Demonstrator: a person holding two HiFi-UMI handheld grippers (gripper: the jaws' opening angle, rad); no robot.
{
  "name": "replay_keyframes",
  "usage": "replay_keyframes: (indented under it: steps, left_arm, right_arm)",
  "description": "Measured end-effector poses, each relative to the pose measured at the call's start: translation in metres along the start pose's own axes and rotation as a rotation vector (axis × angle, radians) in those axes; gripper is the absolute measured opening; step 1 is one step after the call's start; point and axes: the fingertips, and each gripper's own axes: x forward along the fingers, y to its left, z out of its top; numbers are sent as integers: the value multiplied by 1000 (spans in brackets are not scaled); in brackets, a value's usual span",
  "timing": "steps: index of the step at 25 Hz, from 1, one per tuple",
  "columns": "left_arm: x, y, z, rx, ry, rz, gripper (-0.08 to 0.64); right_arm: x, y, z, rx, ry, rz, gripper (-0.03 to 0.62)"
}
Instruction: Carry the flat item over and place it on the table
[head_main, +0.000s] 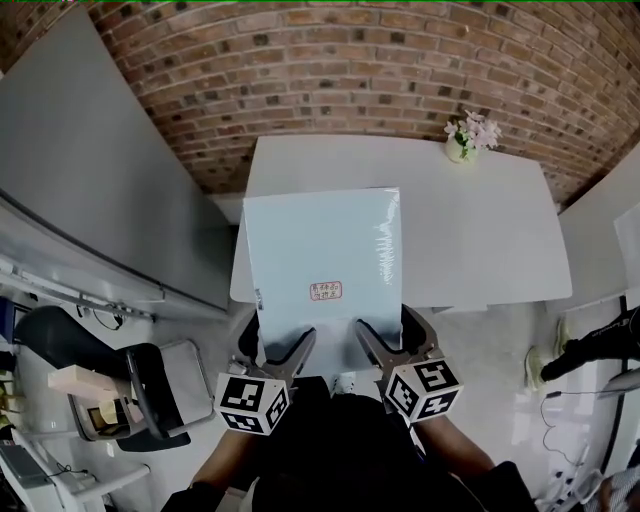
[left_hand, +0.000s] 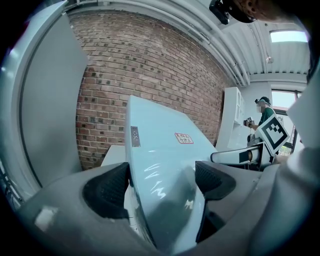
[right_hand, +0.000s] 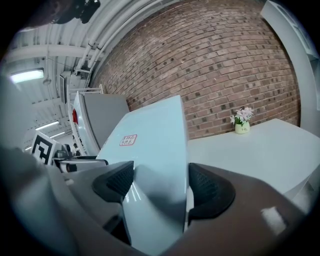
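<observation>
The flat item (head_main: 320, 270) is a pale blue, glossy slab with a small red-printed label. In the head view it hangs over the near edge of the white table (head_main: 480, 230). My left gripper (head_main: 285, 355) is shut on its near left edge. My right gripper (head_main: 375, 345) is shut on its near right edge. In the left gripper view the flat item (left_hand: 160, 150) runs out between the dark pads of the left gripper (left_hand: 160, 187). The right gripper view shows the flat item (right_hand: 150, 145) clamped in the right gripper (right_hand: 157, 187), with the table (right_hand: 250, 145) beyond.
A small vase of flowers (head_main: 465, 140) stands at the table's far right corner, against a brick wall (head_main: 350, 70). A large grey panel (head_main: 90, 180) leans at the left. A chair (head_main: 150, 390) and clutter sit at lower left; cables lie on the floor at right.
</observation>
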Motion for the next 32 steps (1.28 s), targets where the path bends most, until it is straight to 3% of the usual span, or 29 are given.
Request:
replay_keyframes:
  steps: [15,32]
  left_arm:
    - [44,30,6,-14,31,-14,426]
    - [131,107,18,-35,120,-52,428]
  right_arm:
    - [46,-18,7,39,25,-23,348]
    - [153,-42,21,124,110,-69,348]
